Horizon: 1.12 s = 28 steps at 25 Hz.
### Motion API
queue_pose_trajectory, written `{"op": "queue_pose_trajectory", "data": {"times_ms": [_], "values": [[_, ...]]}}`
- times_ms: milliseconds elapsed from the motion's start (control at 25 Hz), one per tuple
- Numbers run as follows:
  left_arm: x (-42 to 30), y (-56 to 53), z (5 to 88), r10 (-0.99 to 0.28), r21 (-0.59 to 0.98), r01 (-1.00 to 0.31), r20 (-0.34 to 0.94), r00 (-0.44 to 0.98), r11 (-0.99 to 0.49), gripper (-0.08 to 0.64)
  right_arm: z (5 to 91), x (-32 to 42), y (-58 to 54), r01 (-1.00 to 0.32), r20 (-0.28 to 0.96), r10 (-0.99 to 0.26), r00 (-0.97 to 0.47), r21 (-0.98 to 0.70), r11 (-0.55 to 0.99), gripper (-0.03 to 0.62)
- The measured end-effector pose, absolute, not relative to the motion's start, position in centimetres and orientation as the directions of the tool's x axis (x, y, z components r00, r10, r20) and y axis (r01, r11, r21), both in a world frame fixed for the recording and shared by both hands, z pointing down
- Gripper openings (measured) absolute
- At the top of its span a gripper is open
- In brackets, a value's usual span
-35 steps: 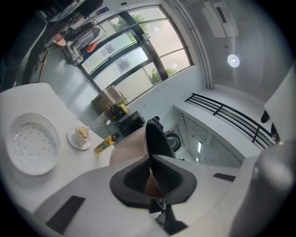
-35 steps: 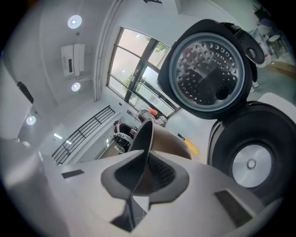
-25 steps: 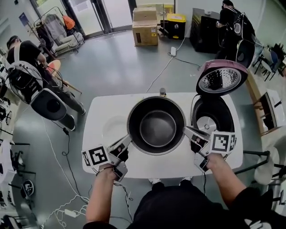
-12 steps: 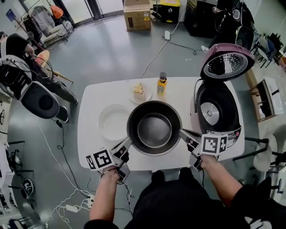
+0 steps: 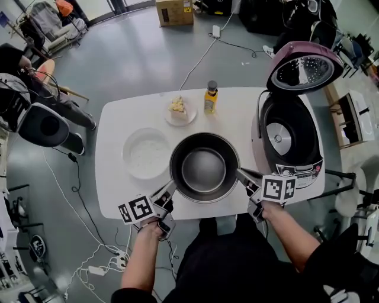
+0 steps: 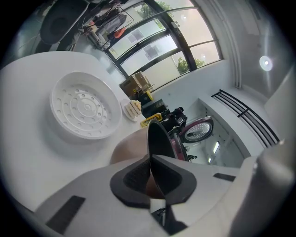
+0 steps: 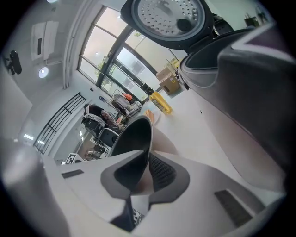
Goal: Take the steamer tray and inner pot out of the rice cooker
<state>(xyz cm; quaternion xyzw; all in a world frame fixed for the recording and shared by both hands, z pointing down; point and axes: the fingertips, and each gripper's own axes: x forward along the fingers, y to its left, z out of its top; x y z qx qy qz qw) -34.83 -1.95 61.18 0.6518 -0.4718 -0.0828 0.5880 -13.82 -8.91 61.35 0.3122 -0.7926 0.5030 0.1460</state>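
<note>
The dark inner pot (image 5: pixel 204 168) hangs over the front middle of the white table (image 5: pixel 112 118). My left gripper (image 5: pixel 172 187) is shut on its left rim and my right gripper (image 5: pixel 240 173) is shut on its right rim. In the left gripper view the pot's rim (image 6: pixel 155 143) runs between the pads. The right gripper view likewise shows the rim (image 7: pixel 138 136) clamped. The rice cooker (image 5: pixel 290 139) stands at the table's right end, lid (image 5: pixel 303 65) up, its well without the pot. The white steamer tray (image 5: pixel 147 152) lies on the table left of the pot, also visible as a steamer tray (image 6: pixel 83 109) ahead of my left gripper.
A small plate of food (image 5: pixel 180 110) and a yellow bottle (image 5: pixel 209 98) stand at the table's far edge. A cable (image 5: pixel 201 56) runs across the floor behind. A person (image 5: pixel 26 89) with equipment stands at the left; a cardboard box (image 5: pixel 174 12) sits further back.
Both grippers have come down with the pot between them, lowering it toward the table. The plate, the bottle and the steamer tray have come into sight as the pot sank.
</note>
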Motion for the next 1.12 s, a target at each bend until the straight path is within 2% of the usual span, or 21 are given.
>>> {"op": "queue_pose_trajectory", "data": {"times_ms": [280, 440, 520, 600, 720, 880, 1120], "values": [[-34.3, -2.4, 62.3, -0.714, 0.849, -0.513, 0.438, 0.547, 0.128, 0.018, 62.9, -13.4, -9.7, -0.659, 0.557, -0.367, -0.745, -0.699, 0.278, 0.034], [-34.6, -2.8, 62.2, -0.73, 0.836, -0.535, 0.439, 0.524, 0.118, 0.023, 62.8, -13.6, -9.7, -0.671, 0.563, -0.368, -0.74, -0.663, 0.332, 0.046], [-35.4, -3.1, 62.2, -0.743, 0.798, -0.593, 0.46, 0.487, 0.105, 0.061, 62.2, -14.4, -9.8, -0.679, 0.568, -0.373, -0.734, -0.625, 0.385, 0.135], [-36.2, -3.4, 61.6, -0.754, 0.769, -0.632, 0.47, 0.459, 0.094, 0.169, 61.0, -14.5, -10.1, -0.713, 0.584, -0.412, -0.7, -0.534, 0.455, 0.203], [-37.1, -3.9, 59.5, -0.779, 0.711, -0.701, 0.474, 0.411, 0.063, 0.249, 58.0, -14.1, -10.9, -0.74, 0.565, -0.492, -0.662, -0.393, 0.545, 0.213], [-38.4, -5.3, 54.2, -0.852, 0.519, -0.855, 0.45, 0.266, 0.007, 0.244, 52.5, -14.7, -12.3, -0.72, 0.465, -0.576, -0.673, -0.231, 0.654, 0.213], [-40.2, -6.4, 45.8, -0.956, 0.247, -0.967, 0.293, 0.021, 0.055, 0.186, 44.3, -15.6, -13.7, -0.701, 0.275, -0.672, -0.687, -0.011, 0.713, 0.213]]}}
